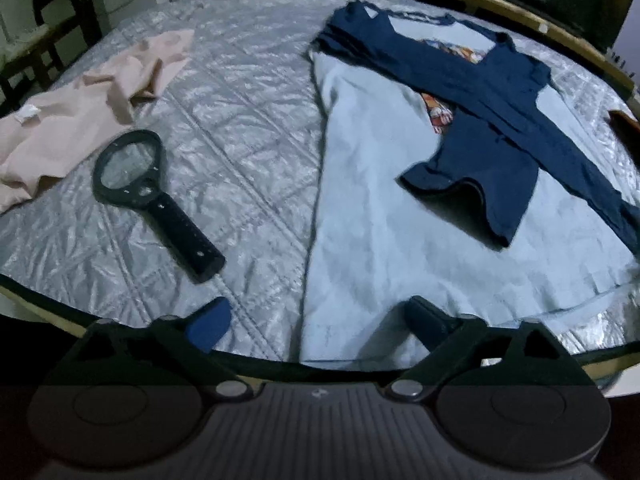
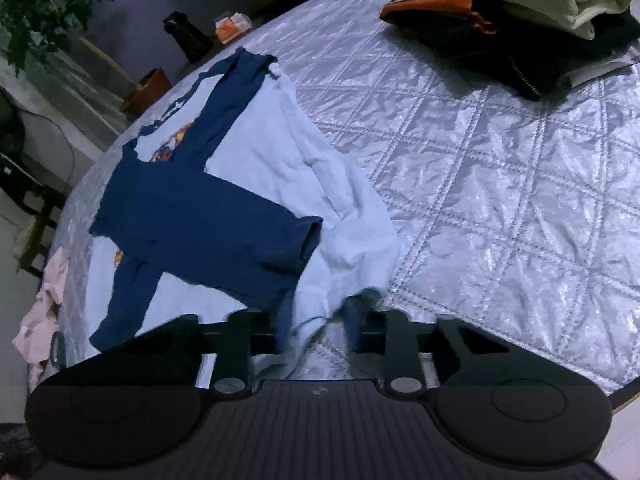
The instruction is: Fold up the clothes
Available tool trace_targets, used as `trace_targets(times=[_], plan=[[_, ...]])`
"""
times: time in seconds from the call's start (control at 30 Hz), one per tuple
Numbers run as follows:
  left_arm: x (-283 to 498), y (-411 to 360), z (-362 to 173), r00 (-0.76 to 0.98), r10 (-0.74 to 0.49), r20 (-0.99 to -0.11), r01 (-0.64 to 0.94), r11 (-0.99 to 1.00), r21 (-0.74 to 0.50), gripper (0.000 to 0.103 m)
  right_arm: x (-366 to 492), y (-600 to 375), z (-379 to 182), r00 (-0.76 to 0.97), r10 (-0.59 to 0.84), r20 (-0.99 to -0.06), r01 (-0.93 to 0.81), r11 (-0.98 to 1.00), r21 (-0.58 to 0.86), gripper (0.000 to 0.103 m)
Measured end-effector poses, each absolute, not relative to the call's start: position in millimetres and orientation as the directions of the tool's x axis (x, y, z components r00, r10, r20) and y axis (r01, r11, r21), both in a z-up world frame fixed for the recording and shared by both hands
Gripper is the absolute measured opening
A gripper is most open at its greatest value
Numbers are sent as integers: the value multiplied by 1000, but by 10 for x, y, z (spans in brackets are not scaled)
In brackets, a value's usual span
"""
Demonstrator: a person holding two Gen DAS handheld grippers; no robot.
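1. The light blue shirt [image 1: 360, 216] with dark blue sleeves [image 1: 492, 120] lies spread on the quilted silver cover [image 1: 240, 128] of the bench, filling the right half of the left wrist view from about 1 o'clock down to 6 o'clock. Both sleeves are folded in across the chest and cross over a printed picture [image 1: 440, 110].
2. In the right wrist view the same shirt [image 2: 280, 152] runs from 11 o'clock down to 6 o'clock, its bottom corner bunched and lifted off the cover.
3. The right hand-held gripper [image 2: 316, 330] sits at 6 o'clock in its own view. Its fingers [image 2: 354, 320] stand close together with the light blue hem corner gathered between them, so it is clamped on the shirt.
4. The left hand-held gripper [image 1: 316, 322] sits at 6 o'clock in its view with a wide gap between its blue-padded fingers [image 1: 210, 324]. The shirt's near edge lies in that gap; the pads do not press it, and nothing is held.
5. A black magnifying glass [image 1: 152, 196] lies on the cover at 9 o'clock of the left view, well apart from the shirt.
6. A pale pink garment [image 1: 92, 108] lies crumpled at 10 o'clock, just beyond the magnifying glass.
7. At 1 o'clock of the right view, a stack of folded clothes [image 2: 520, 20] rests on the cover, cream on top of black and orange.
8. A potted plant [image 2: 36, 4] stands off the bench at 10 o'clock.
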State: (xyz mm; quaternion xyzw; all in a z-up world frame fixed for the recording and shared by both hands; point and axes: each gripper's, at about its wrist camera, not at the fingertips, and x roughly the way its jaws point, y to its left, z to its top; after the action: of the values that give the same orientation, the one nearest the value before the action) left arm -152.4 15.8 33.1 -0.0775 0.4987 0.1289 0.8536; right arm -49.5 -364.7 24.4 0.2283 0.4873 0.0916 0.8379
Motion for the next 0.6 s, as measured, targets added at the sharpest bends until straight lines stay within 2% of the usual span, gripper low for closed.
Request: trace_targets(times=[0.03,0.1,0.13,0.17,0.23,0.37,0.6], plan=[[-1529,164,349,476,146,-867,-300,954,-4,72,-504,-3657,259,519,381,-765,63,876,479,12],[-1524,192,385,488,137,-862,-302,953,-20,50,-528,-3666,288,534,396,-747,49,867,495,11],[-1524,206,404,496,121,-860,-299,954,-38,44,-535,-3667,301,539,393,-745,49,868,494,10],[-1522,216,420,503,99,-858,-294,954,-63,28,-540,-3669,313,544,389,-744,51,869,492,10],[-1517,240,430,510,25,-860,-283,949,-140,6,-550,-3667,336,548,387,-741,48,870,490,10],[-1538,245,438,520,-11,-854,-280,942,-183,2,-606,-3658,399,562,385,-732,43,870,491,10],[-1617,474,633,594,-51,-803,-368,870,-327,1,-688,-3740,464,581,394,-712,91,838,538,10]])
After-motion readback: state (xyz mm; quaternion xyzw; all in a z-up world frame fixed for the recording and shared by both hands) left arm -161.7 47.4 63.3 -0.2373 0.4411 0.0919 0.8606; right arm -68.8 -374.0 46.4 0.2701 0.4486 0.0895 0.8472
